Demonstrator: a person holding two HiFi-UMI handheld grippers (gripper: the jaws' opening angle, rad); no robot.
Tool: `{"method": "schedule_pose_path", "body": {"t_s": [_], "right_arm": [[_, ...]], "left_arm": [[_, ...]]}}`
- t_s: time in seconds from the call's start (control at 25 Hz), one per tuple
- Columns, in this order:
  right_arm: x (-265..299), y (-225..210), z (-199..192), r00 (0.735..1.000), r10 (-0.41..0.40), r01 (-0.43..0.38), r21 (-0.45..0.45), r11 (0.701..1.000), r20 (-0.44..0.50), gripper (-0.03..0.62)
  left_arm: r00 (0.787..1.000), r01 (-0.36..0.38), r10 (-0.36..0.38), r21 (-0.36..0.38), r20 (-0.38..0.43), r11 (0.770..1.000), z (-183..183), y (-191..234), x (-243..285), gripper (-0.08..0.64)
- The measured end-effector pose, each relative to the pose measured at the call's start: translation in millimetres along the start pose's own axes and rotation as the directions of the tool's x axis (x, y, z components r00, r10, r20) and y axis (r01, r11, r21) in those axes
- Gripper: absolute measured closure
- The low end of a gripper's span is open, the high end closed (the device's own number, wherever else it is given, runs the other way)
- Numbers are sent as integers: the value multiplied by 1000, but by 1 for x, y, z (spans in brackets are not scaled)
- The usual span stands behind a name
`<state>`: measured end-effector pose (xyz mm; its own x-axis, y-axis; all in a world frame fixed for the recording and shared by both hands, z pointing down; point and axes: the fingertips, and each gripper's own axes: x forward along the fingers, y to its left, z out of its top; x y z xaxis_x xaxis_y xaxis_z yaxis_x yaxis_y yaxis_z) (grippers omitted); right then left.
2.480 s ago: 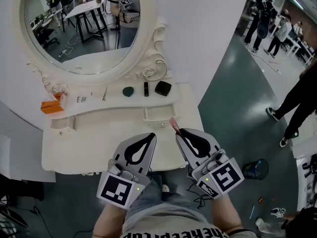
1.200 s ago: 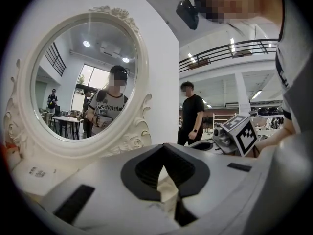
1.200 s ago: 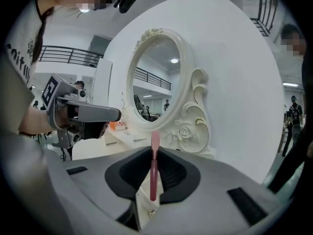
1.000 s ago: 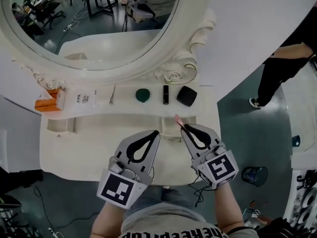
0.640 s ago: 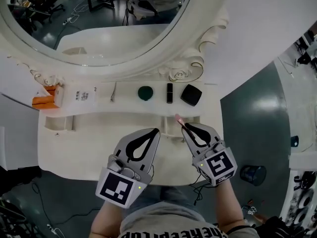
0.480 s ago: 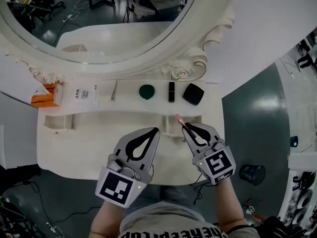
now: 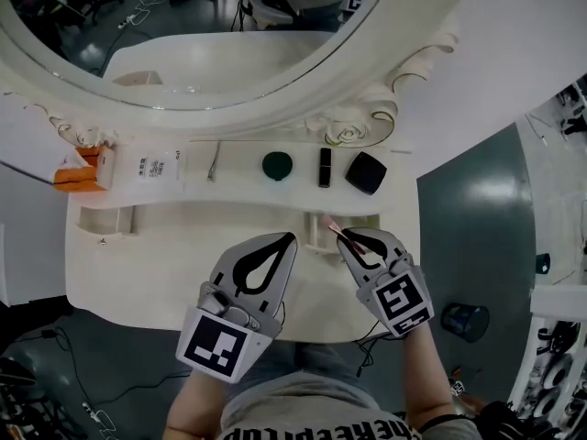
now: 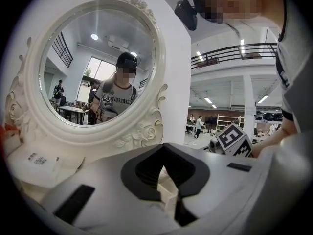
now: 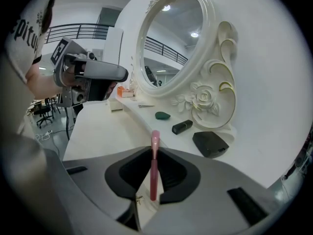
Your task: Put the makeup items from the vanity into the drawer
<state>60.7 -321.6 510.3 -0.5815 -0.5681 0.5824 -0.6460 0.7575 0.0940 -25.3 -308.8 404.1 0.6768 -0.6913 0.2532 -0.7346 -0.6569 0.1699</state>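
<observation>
Holding entry 1: the right gripper [image 7: 343, 236], at 4 o'clock in the head view, is clamping a pink stick [image 9: 154, 166] by its lower part. The stick is standing out of the closed jaws with its tip pointing to 11 o'clock.

Entry 2: the left gripper [image 7: 290, 239], at 7 o'clock, is pressing its jaws together on nothing and hovering over the vanity [image 7: 147, 269].

Entry 3: the drawer [image 7: 359, 219], at 3 o'clock, is sitting just under the stick's tip. It is appearing pulled out, though its inside is showing poorly.

Entries 4–6 are lying beyond on the shelf: green disc [image 7: 277, 164] at 12, black tube [image 7: 324, 167] at 1, black compact [image 7: 366, 172] at 2, none yet stowed.

Entries 7–9 are lying toward 10 o'clock: thin metal tool [image 7: 214, 160], white box [image 7: 147, 168], orange box [image 7: 73, 177]. The mirror [image 7: 183, 35] is rising behind.

Hazards:
- The stick is being held low, so it is likely to pivot or slip in the jaws.
- The drawer is looking narrow, so an early release is risking the stick bridging the rim.
- A roll off the vanity's 3 o'clock edge is ending on the floor.
</observation>
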Motion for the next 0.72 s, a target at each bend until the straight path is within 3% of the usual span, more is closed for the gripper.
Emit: {"method": "schedule_pose_path", "body": {"t_s": [0.32, 0.72], "right_arm": [[24, -16, -5, 998, 30, -33, -51, 998, -61, 522], [29, -20, -13, 996, 48, -50, -21, 999, -79, 517]], "left_arm": [[1000, -2, 2, -12, -11, 1000, 1, 17, 22, 546], [1000, 1, -1, -16, -23, 1000, -2, 18, 31, 547]]}}
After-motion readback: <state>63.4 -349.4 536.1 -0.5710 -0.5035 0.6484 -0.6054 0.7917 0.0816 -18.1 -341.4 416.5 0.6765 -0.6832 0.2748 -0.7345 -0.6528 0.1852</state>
